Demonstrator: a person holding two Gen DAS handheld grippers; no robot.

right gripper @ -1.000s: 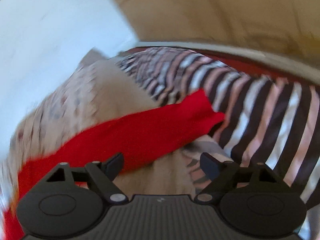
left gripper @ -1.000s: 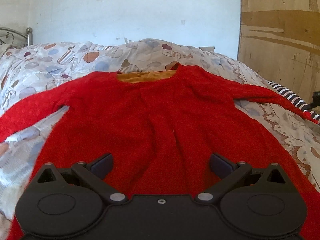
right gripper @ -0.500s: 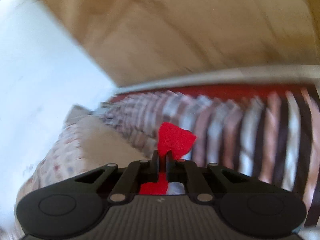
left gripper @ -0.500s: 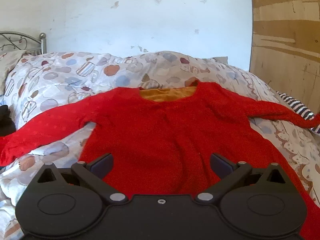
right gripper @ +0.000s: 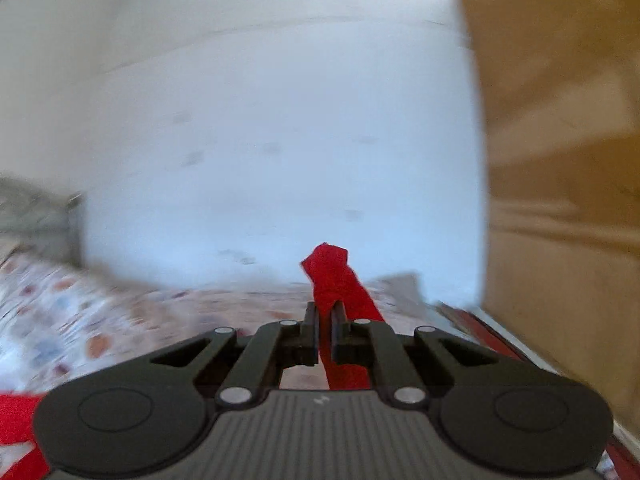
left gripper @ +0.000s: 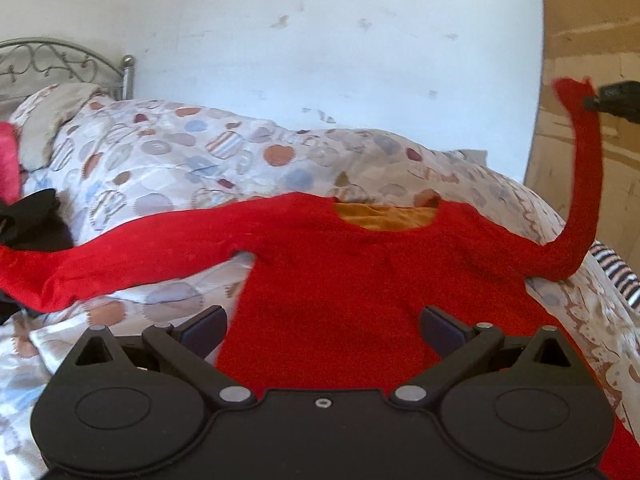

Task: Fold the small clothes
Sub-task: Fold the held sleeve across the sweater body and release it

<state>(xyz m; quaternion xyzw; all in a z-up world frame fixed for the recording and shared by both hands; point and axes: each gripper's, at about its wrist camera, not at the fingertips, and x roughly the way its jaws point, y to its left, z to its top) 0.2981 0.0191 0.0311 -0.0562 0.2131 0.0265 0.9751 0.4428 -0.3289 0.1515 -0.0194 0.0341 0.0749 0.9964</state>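
A red long-sleeved top point(left gripper: 352, 280) with an orange neck lining lies flat on the bed, front up. Its left sleeve point(left gripper: 120, 264) stretches out to the left. My left gripper point(left gripper: 322, 326) is open and empty, hovering over the top's lower body. My right gripper point(right gripper: 325, 322) is shut on the cuff of the right sleeve point(right gripper: 334, 276). In the left wrist view that sleeve point(left gripper: 586, 184) rises steeply from the bed to the right gripper point(left gripper: 612, 100) at the upper right.
The bed has a quilt with round patches point(left gripper: 192, 152) and a metal headboard point(left gripper: 60, 64) at the far left. A black garment point(left gripper: 36, 220) and a pink item point(left gripper: 8, 160) lie at the left. A striped cloth point(left gripper: 616, 276) lies at the right. A wooden panel point(left gripper: 592, 40) stands at the right.
My right gripper closed on the right sleeve's cuff and lifted it high off the bed. My left gripper drew back and turned left, still open.
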